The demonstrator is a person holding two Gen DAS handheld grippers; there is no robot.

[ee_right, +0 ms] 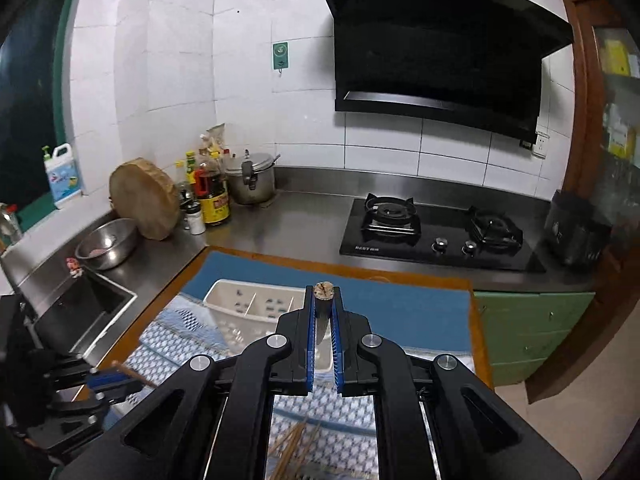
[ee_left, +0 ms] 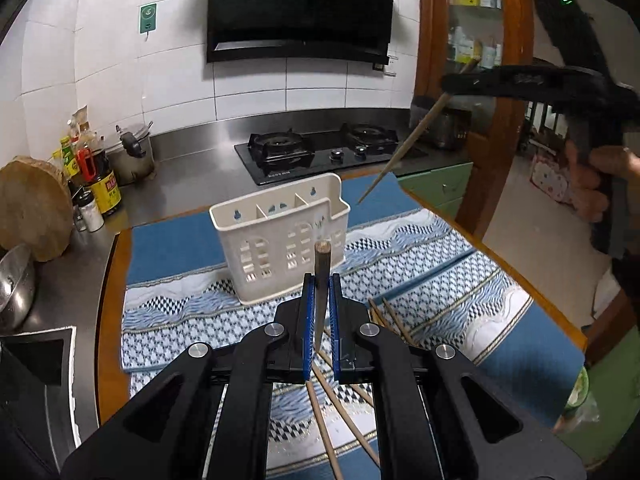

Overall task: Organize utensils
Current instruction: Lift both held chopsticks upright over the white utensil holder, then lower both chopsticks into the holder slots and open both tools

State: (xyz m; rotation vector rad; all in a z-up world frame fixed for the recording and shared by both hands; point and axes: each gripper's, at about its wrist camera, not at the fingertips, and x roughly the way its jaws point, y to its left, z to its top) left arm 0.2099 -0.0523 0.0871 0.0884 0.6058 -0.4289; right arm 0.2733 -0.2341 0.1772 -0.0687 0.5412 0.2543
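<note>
Wooden chopsticks are the main things here. The left hand-held gripper (ee_left: 321,280) has blue ridged pads pinching one brown chopstick (ee_left: 321,276), a thin round stick that points up and forward. The right hand-held gripper (ee_right: 323,300) is pinching a chopstick of its own (ee_right: 322,300) the same way, and we see its round cut end. In the left wrist view that right gripper is high on the right side, and its chopstick slants down with its pointy tip above the right end of the white basket (ee_left: 280,236).

That basket is smooth plastic, shaped like a box, with little arch-shaped holes in its front and thin walls that split it into three parts. It stands on a soft woven cloth (ee_left: 420,264), blue with white wavy patterns, spread over the table (ee_left: 112,320). More loose chopsticks (ee_left: 344,412) lie crossed on the cloth, near the basket, under the left gripper.
</note>
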